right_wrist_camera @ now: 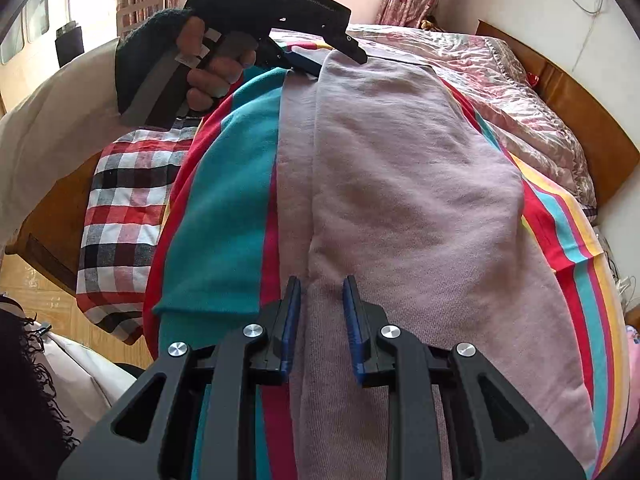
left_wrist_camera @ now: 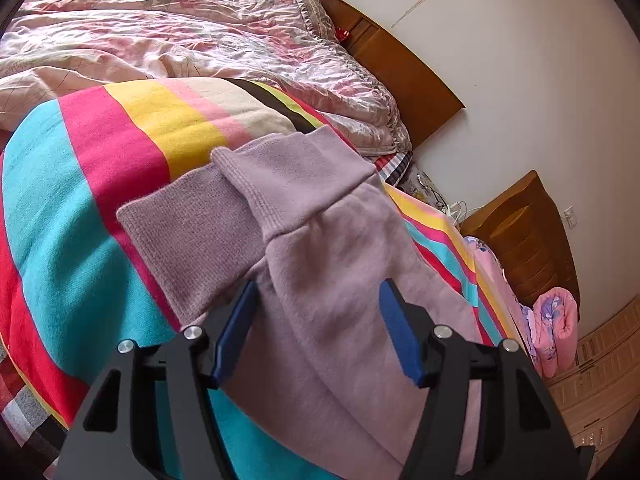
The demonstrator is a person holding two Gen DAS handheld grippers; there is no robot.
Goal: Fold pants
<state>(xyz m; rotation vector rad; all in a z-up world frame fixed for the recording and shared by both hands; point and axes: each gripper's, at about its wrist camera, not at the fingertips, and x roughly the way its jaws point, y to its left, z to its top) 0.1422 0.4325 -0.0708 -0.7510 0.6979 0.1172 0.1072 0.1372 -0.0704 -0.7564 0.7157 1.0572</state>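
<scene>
Right wrist view: right gripper [right_wrist_camera: 322,328] fingers narrowed around pants [right_wrist_camera: 400,200] edge at bottom centre, pinch unclear; left gripper [left_wrist_camera: 316,332] fingers spread astride the leg near the cuffs, likely readying a fold on the bed [left_wrist_camera: 80,200].

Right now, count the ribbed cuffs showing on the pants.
2: one ribbed cuff lies on top, the other ribbed cuff beside it on the striped blanket. None seem hidden.

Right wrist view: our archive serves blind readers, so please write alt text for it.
Lilac pants lie lengthwise on a striped blanket. The right gripper straddles their near end, the left gripper their far end, held in a hand.
</scene>
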